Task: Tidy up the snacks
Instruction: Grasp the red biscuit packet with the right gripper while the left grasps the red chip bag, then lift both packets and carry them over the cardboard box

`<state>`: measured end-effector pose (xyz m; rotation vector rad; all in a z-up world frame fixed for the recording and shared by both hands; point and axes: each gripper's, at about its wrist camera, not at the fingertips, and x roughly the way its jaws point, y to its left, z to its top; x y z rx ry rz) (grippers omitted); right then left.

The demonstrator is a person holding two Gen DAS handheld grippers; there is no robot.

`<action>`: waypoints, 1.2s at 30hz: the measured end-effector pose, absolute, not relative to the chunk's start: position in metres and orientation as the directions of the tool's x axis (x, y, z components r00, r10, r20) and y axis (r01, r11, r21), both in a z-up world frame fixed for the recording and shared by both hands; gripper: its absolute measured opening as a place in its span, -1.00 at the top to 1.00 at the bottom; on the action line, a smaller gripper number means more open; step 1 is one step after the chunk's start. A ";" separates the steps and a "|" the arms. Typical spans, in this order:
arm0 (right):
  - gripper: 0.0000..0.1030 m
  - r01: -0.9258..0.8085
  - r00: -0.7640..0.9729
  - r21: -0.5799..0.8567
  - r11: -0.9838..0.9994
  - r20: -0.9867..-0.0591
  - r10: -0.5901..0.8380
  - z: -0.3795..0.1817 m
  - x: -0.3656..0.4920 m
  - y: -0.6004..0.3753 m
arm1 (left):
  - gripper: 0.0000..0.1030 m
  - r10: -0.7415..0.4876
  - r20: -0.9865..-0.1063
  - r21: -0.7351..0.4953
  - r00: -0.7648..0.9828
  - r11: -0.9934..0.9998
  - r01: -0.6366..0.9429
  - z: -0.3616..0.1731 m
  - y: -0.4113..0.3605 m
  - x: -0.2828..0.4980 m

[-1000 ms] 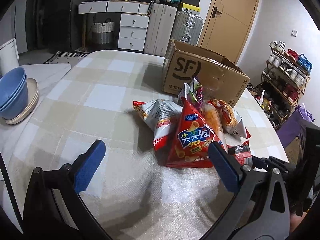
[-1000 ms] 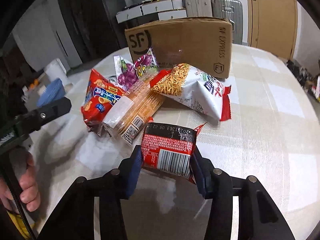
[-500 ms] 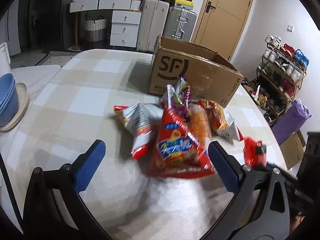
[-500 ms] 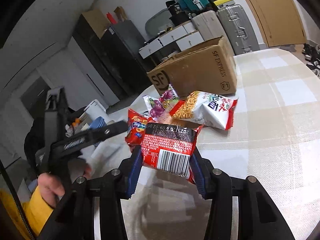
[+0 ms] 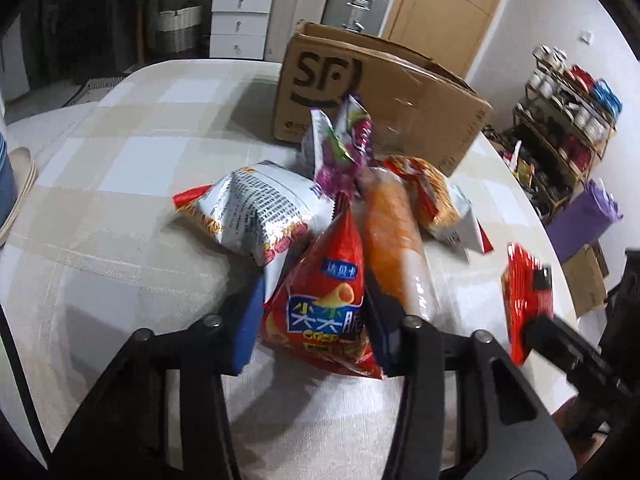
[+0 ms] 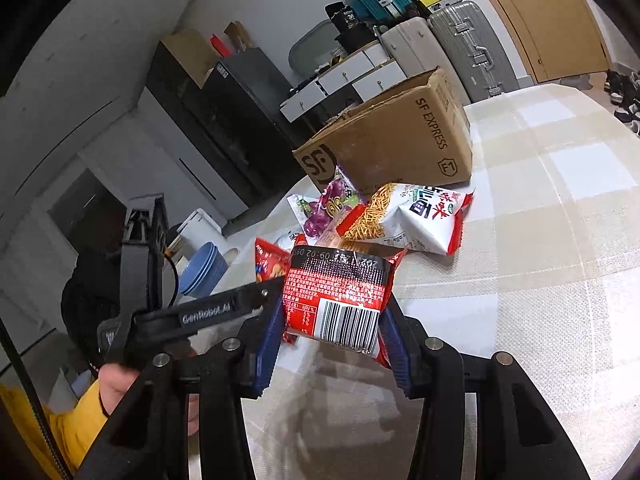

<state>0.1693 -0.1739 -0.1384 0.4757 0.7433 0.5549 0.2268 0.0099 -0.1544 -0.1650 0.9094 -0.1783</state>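
The left gripper [image 5: 314,320] is closing around the red triangular crisp bag [image 5: 320,312]; the right gripper [image 6: 332,340] clamps a small red barcode packet [image 6: 340,300]. Next both probably go into the brown cardboard box [image 6: 400,144] at twelve o'clock.

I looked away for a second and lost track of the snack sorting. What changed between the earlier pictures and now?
The left gripper moved in on the pile and its jaws, wide open before, are closing around the red cone-crisp bag. The right gripper lifted the red barcode packet off the table and tilted upward. The cardboard box and the other snacks stayed put.
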 end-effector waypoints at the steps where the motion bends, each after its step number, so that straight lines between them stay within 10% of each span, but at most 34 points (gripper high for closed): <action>1: 0.08 -0.299 0.608 0.582 0.756 -0.494 0.621 -0.138 0.169 -0.174 | 0.25 -0.230 -0.765 -0.221 0.601 0.971 0.090 -0.155 0.010 0.224; 22: 0.08 -0.310 0.630 0.577 0.756 -0.471 0.618 -0.135 0.166 -0.176 | 0.52 -0.303 -0.745 -0.280 0.594 0.951 0.135 -0.134 0.029 0.161; 36: 0.08 -0.308 0.636 0.576 0.757 -0.467 0.614 -0.135 0.166 -0.175 | 0.03 -0.210 -0.782 -0.170 0.587 0.978 0.123 -0.151 0.026 0.104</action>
